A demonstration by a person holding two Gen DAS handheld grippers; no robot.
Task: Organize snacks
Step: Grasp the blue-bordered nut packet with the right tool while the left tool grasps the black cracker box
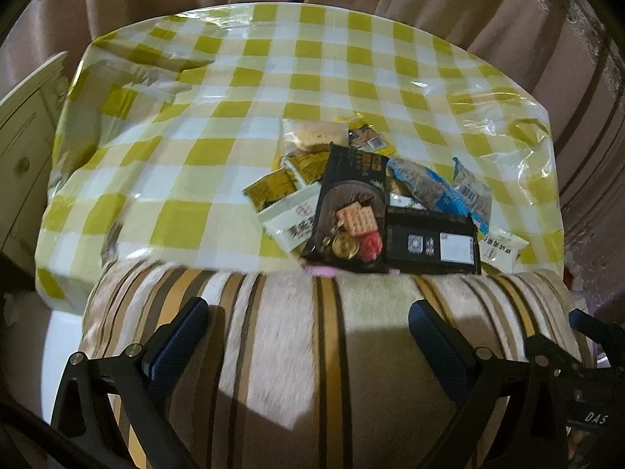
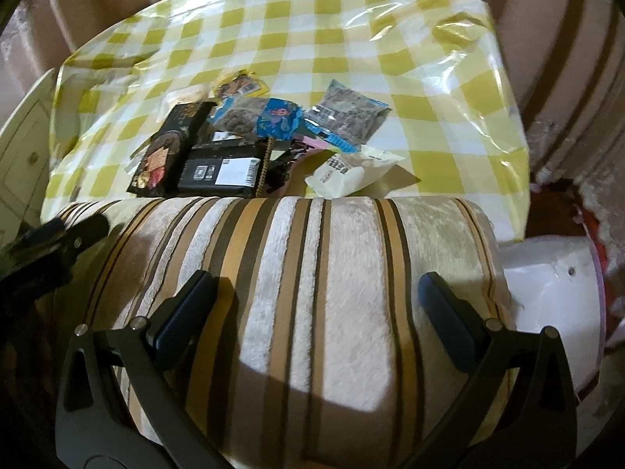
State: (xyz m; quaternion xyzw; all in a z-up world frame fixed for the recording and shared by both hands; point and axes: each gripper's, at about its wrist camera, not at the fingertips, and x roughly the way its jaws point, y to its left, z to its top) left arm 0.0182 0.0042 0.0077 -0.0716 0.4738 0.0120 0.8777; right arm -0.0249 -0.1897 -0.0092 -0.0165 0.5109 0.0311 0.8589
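A pile of snack packets (image 1: pixel 363 195) lies on the yellow-and-white checked tablecloth (image 1: pixel 218 90), near its front edge. It holds a black cracker packet (image 1: pixel 349 211), a black box (image 1: pixel 431 242), yellow packets (image 1: pixel 273 187), blue-trimmed bags (image 1: pixel 429 187) and white packets (image 1: pixel 291 219). The pile also shows in the right wrist view (image 2: pixel 242 144), with a white packet (image 2: pixel 351 172) at its right. My left gripper (image 1: pixel 308 332) is open and empty above a striped cushion (image 1: pixel 297 351). My right gripper (image 2: pixel 320 308) is open and empty above the same cushion (image 2: pixel 312 273).
Pink curtains (image 1: pixel 468 8) hang behind the table. A cream cabinet (image 1: pixel 23 117) stands at the left. A white rounded object (image 2: pixel 554 293) sits right of the cushion. The left gripper shows at the left edge of the right wrist view (image 2: pixel 50 246).
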